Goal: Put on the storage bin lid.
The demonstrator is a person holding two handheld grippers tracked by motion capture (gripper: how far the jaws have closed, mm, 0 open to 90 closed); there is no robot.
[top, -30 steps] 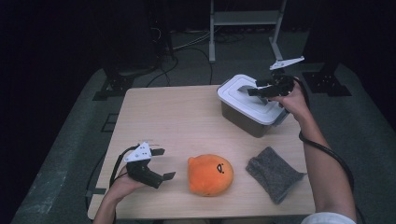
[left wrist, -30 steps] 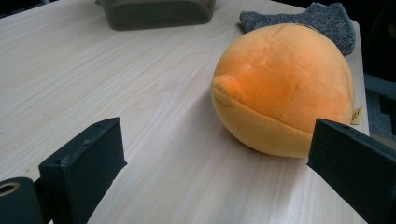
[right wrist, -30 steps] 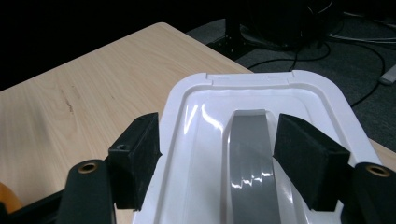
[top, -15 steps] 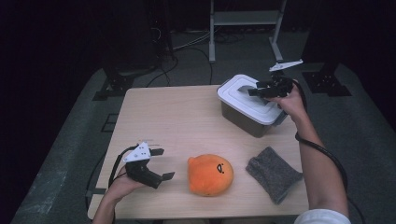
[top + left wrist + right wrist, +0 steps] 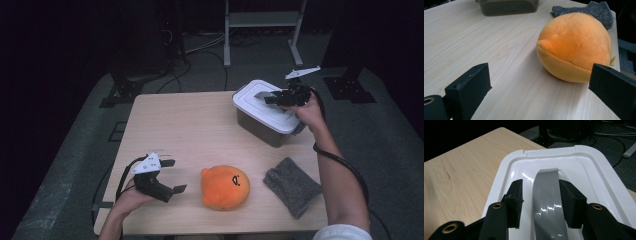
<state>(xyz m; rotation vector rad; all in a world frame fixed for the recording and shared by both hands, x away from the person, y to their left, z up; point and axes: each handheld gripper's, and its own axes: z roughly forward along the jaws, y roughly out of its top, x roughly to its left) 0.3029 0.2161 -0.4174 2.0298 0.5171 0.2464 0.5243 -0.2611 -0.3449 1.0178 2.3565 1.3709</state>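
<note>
A clear box with a white lid [image 5: 260, 112] stands at the table's far right. My right gripper [image 5: 274, 97] sits over the lid [image 5: 584, 162], its jaws either side of the grey strap handle [image 5: 547, 195]. The jaws have just been closing on that handle. The right pad lies against its edge, while a narrow gap remains at the left pad [image 5: 516, 200]. At the near left my left gripper [image 5: 177, 175] rests open on the table. An orange plush ball [image 5: 225, 186] lies just right of it and fills the space ahead of the wide jaws [image 5: 541, 82], untouched.
A grey knitted cloth [image 5: 292, 185] lies at the near right, behind the plush [image 5: 576, 47] in the left gripper view. The wooden table [image 5: 190, 125] has bare room across its middle and far left. Dark stands and cables sit on the floor beyond.
My right gripper has settled slightly lower over the lid handle and its jaws look narrower. The left gripper, plush and cloth have not moved.
</note>
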